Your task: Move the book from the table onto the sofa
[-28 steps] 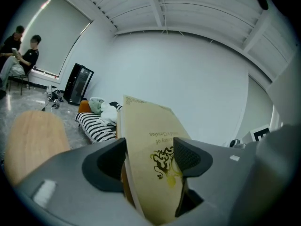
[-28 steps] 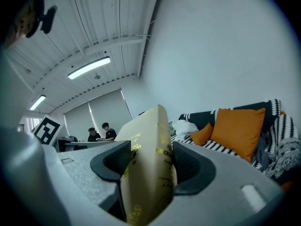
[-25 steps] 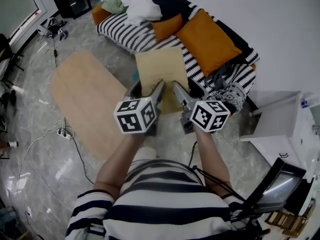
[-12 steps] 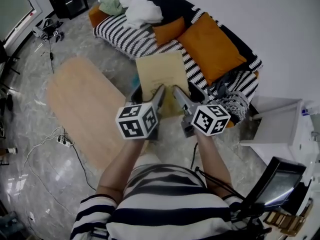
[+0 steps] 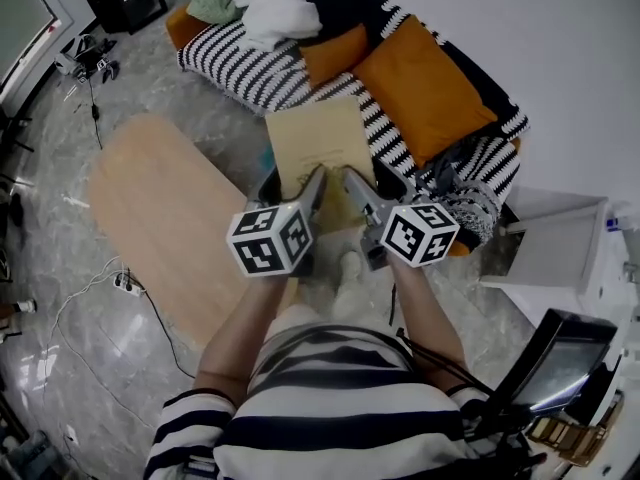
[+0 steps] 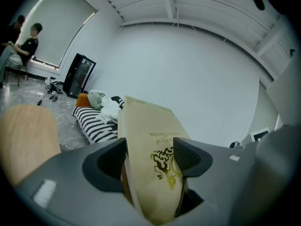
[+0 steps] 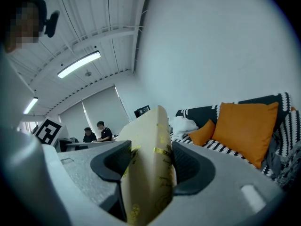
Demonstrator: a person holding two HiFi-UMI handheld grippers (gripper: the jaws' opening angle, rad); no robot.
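Forearms of the person, seen from the head view above a striped shirt (image 5: pixel 330 408), reach forward side by side, each carrying a marker cube.

Left hand-held gripper (image 5: pixel 300 183): clenched on the near edge of the book (image 5: pixel 315 138). Its own view shows the tan cover standing between the two pads, both pressing on it (image 6: pixel 150 157).

Right hand-held gripper (image 5: pixel 365 188): likewise grasping the book at the same near edge, just beside the left one. Its own view shows the book edge-on and pinched between the pads (image 7: pixel 150 161).

Book: a flat, tan volume with gilt print, held off every surface and roughly level. It hangs over the floor (image 5: pixel 60 298) past the end of the desk (image 5: pixel 160 208). Its far edge reaches the striped front of the sofa (image 5: pixel 250 63), and whether it touches the seat cannot be told.

Desk: a pale wooden top to the left, now apart from the book.

Sofa: black-and-white striped, with an orange cushion (image 5: pixel 425 78) to the right and a heap of clothes (image 5: pixel 265 3) at the far end.

Step in hand, as judged: carriage, with lifting done and placing not yet done. The next move calls for bringing both grippers forward together and lowering the book flat onto the bare striped seat between cushion and clothes. Both should let go only once it is supported.
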